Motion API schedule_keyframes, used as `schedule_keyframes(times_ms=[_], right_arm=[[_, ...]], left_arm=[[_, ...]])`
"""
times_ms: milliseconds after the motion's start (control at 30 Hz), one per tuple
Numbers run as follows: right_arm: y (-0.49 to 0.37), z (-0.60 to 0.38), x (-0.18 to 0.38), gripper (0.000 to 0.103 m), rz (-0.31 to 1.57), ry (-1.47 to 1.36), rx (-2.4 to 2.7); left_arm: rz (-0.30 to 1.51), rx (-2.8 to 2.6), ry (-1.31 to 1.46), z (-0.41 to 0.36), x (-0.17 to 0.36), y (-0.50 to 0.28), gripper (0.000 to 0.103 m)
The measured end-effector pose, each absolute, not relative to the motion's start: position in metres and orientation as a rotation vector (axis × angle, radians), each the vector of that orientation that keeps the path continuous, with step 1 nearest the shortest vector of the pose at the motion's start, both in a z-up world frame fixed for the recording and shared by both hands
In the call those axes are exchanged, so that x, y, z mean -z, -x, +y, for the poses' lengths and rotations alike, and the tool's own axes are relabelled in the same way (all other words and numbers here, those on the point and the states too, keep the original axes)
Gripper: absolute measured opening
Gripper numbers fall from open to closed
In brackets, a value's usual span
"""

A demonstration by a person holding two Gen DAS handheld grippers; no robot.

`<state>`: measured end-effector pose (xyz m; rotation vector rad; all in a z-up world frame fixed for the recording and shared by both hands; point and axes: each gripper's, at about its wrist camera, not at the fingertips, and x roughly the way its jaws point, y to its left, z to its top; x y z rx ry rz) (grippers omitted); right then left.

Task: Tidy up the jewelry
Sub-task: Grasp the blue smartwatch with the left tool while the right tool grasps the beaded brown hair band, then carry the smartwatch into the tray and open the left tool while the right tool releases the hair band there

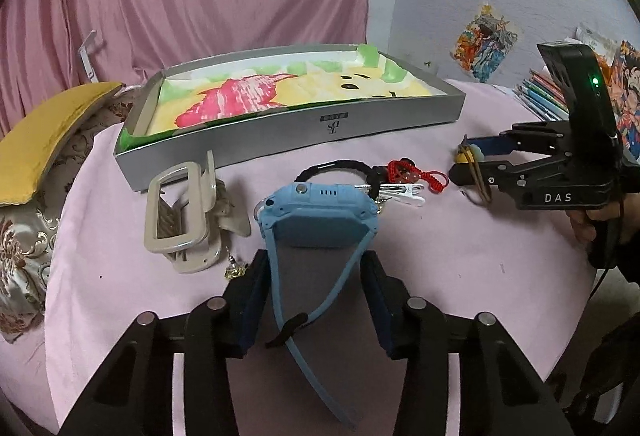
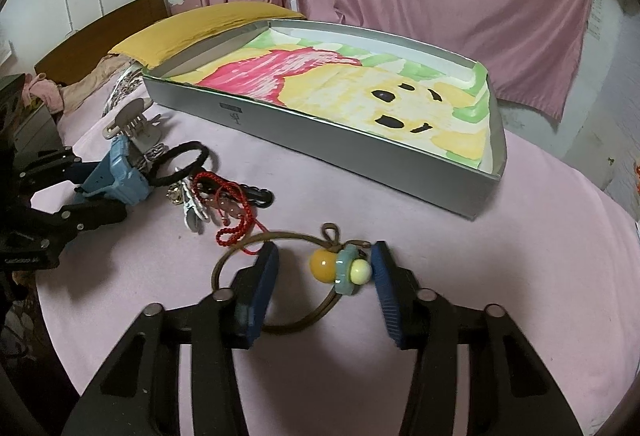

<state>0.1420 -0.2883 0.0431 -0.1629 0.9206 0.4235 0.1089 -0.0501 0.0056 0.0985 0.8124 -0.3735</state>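
A blue watch sits tilted between the blue pads of my left gripper, which is shut on its case, and its strap trails back between the fingers. The right wrist view shows the same hold. My right gripper straddles a brown hair tie with a yellow bead and teal flower charm. Its right pad touches the charm, its left pad stands apart, so it is open. A grey tray lined with a painted dog picture lies behind.
On the pink tablecloth lie a beige claw clip, a black hair band, a red cord bracelet, a white clip and a small gold earring. A yellow cushion is at the left, books at the right.
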Motion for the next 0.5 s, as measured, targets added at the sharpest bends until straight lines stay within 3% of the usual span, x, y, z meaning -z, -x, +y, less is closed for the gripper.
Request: schedule_keyframes(times_ms=[67,167,500], right_arm=[[-0.140,-0.287,-0.044,0.026,0.917,0.162,-0.429],[-0.137,-0.287,-0.044,0.026,0.917,0.157,-0.429],[-0.117,-0.297,-0.060,0.026,0.819,0.049,-0.424]], left_arm=[[0.801,0.368,-0.102,-0.051,-0.005,-0.109,0.024],[0.795,0.379,-0.085,-0.049,-0.006,-0.107,0.016],[0.654,0.412,-0.059,-0.054,-0.021,-0.084,0.012]])
